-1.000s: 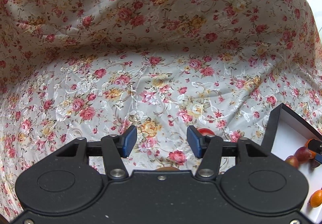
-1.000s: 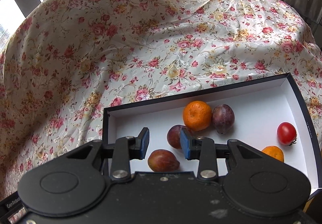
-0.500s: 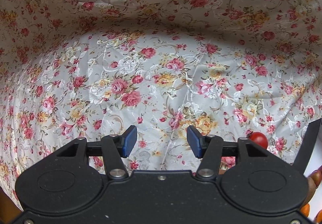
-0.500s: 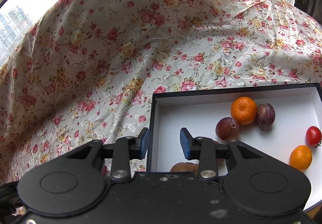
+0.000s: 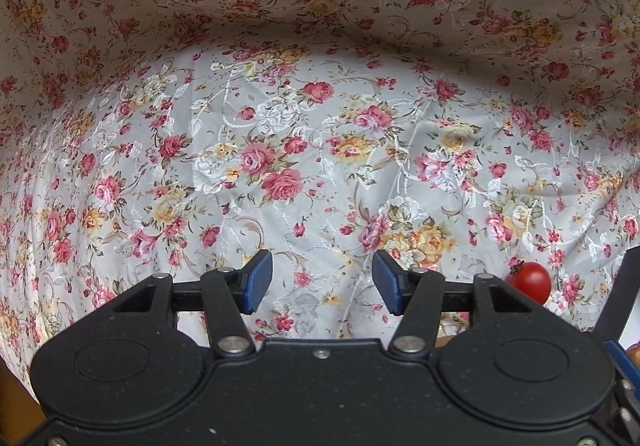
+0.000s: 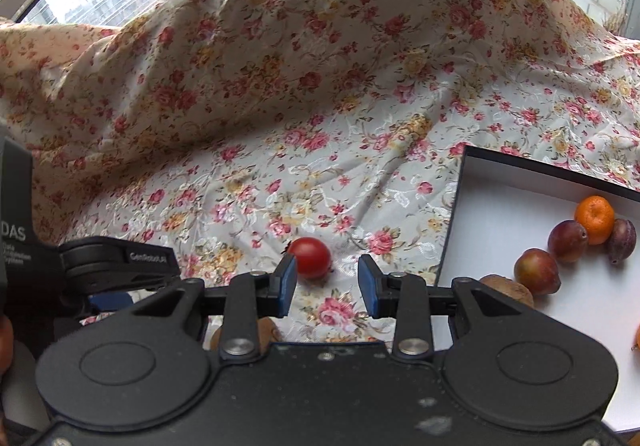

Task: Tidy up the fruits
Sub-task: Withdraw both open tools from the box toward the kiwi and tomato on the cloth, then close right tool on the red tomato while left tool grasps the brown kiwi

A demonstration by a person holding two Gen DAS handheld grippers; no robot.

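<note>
We see a white box point(image 6: 500, 205) holding 1 orange point(image 6: 594, 219), 3 plums point(image 6: 567, 235), a kiwi point(image 6: 507, 288), 1 tomato point(image 6: 310, 257) outside on cloth point(image 6: 320, 105), our left gripper point(image 5: 322, 282) and right gripper point(image 6: 327, 286) both parted, empty.

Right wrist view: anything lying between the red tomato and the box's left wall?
No. In the right wrist view, only bare floral cloth separates the tomato from the box.

The right gripper point(image 6: 327, 284), jaws apart and empty, hangs near a cherry tomato point(image 6: 310, 257) on the floral cloth point(image 6: 280, 105).
</note>
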